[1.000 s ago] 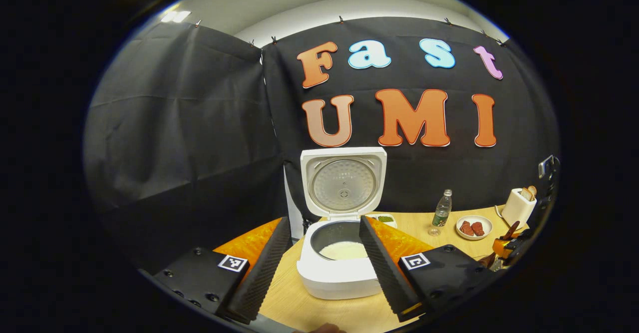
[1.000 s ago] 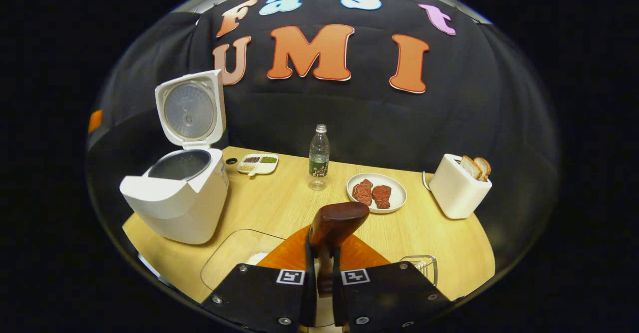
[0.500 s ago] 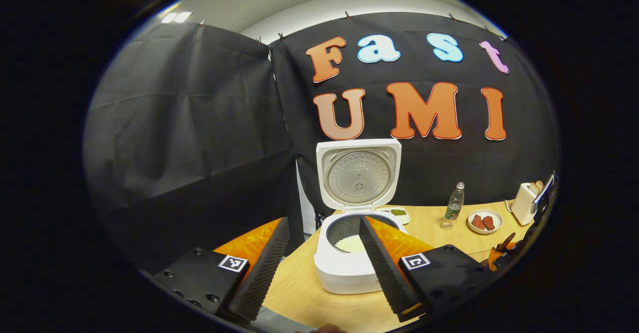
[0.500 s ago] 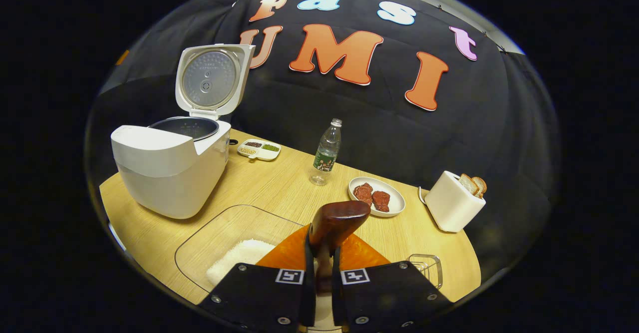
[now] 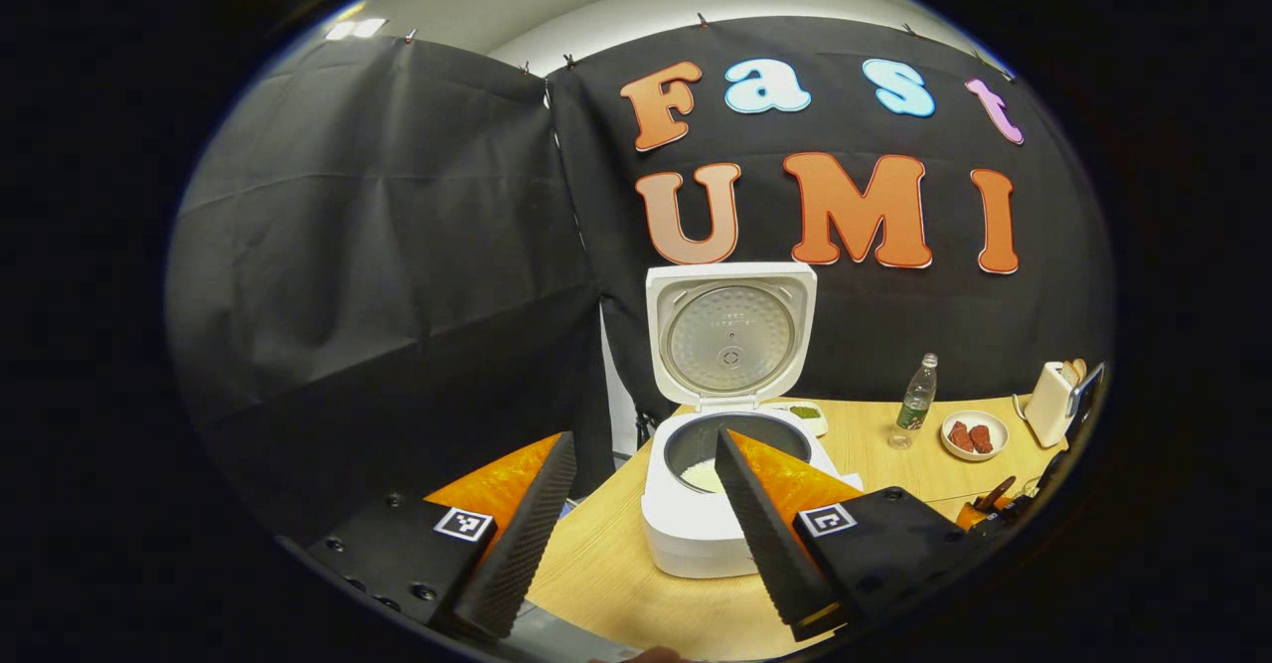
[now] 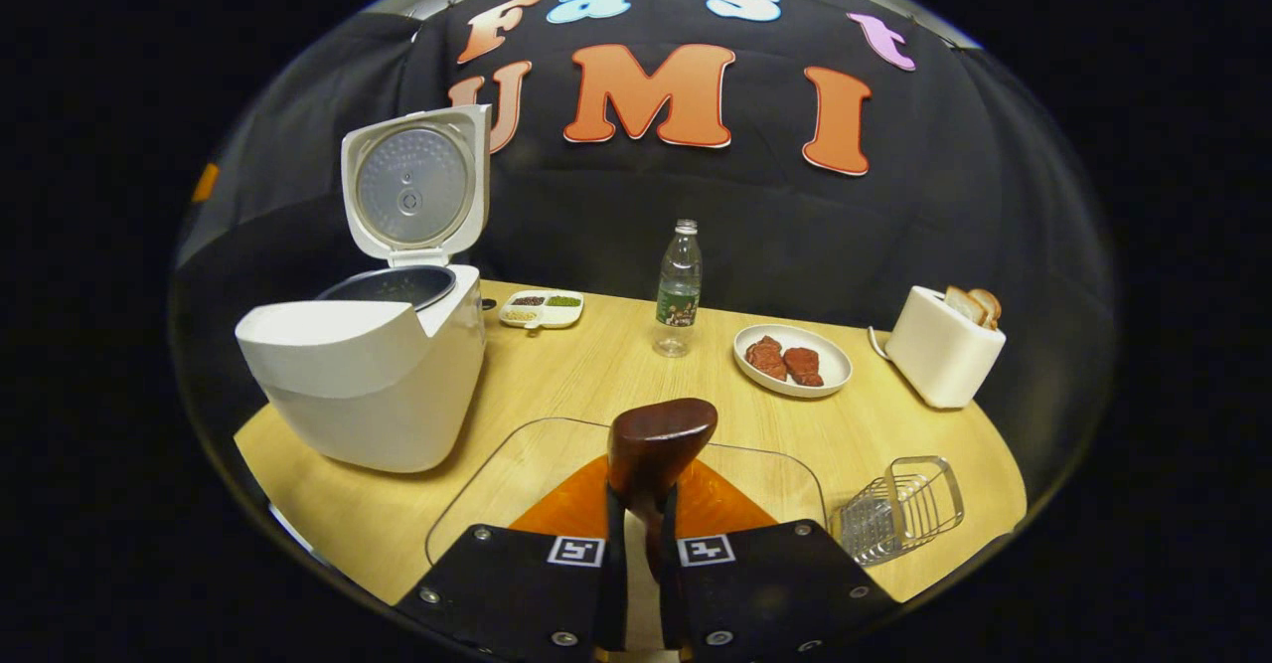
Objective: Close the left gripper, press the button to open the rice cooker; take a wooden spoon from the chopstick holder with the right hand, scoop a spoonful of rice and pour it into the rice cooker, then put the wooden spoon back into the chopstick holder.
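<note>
The white rice cooker (image 5: 696, 534) stands open, lid (image 5: 730, 335) upright, with white rice (image 5: 704, 476) in its pot. My left gripper (image 5: 644, 441) is open and empty, held in front of the cooker, its fingers framing the pot. My right gripper (image 6: 644, 504) is shut on the handle of the dark wooden spoon (image 6: 661, 439), whose bowl sticks up past the fingertips. Below it lies a clear rice container (image 6: 497, 479). The wire chopstick holder (image 6: 899, 509) stands just right of the gripper. The cooker (image 6: 368, 375) is to the left.
On the round wooden table (image 6: 596, 375) stand a plastic bottle (image 6: 679, 285), a plate of meat (image 6: 792, 360), a white toaster with bread (image 6: 942, 345) and a small divided dish (image 6: 542, 308). Black cloth walls close in the back and left.
The left gripper has drawn back and to the left of the cooker, still open. The right gripper, holding the spoon, has swung right, so the chopstick holder is nearer and the container sits under it.
</note>
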`<act>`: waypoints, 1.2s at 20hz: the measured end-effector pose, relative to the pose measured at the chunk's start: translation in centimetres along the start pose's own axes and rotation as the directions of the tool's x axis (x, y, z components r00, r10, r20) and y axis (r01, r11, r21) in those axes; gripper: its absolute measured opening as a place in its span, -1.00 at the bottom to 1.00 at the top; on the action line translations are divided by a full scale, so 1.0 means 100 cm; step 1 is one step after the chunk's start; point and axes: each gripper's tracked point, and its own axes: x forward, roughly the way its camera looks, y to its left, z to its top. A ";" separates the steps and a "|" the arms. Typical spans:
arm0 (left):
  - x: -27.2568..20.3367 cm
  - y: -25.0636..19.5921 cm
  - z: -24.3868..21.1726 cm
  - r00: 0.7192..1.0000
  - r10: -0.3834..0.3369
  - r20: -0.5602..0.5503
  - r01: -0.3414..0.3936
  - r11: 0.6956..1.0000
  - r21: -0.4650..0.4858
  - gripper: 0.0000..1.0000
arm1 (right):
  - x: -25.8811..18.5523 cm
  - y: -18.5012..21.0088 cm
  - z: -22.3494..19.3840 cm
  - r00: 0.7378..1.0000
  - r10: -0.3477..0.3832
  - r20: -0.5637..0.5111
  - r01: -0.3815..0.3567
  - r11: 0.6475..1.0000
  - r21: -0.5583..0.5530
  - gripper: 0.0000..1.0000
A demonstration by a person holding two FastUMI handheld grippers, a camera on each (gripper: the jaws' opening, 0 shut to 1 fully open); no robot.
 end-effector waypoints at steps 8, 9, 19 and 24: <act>-0.002 0.011 -0.002 1.000 0.009 -0.013 -0.009 1.000 0.009 0.92 | 0.010 0.005 -0.005 0.991 0.075 -0.108 -0.029 0.924 0.382 -0.75; -0.001 0.013 -0.003 1.000 0.009 -0.013 -0.009 1.000 0.009 0.92 | 0.011 0.003 -0.004 0.990 0.081 -0.117 -0.024 0.906 0.423 -0.75; 0.004 0.013 -0.003 1.000 -0.011 -0.022 0.012 0.999 0.035 0.92 | 0.019 -0.009 -0.015 0.968 0.169 -0.185 0.011 0.711 0.703 -0.75; 0.006 0.002 -0.003 0.999 -0.031 -0.020 0.032 0.999 0.041 0.92 | 0.019 -0.013 -0.022 0.950 0.248 -0.188 -0.007 0.621 0.784 -0.75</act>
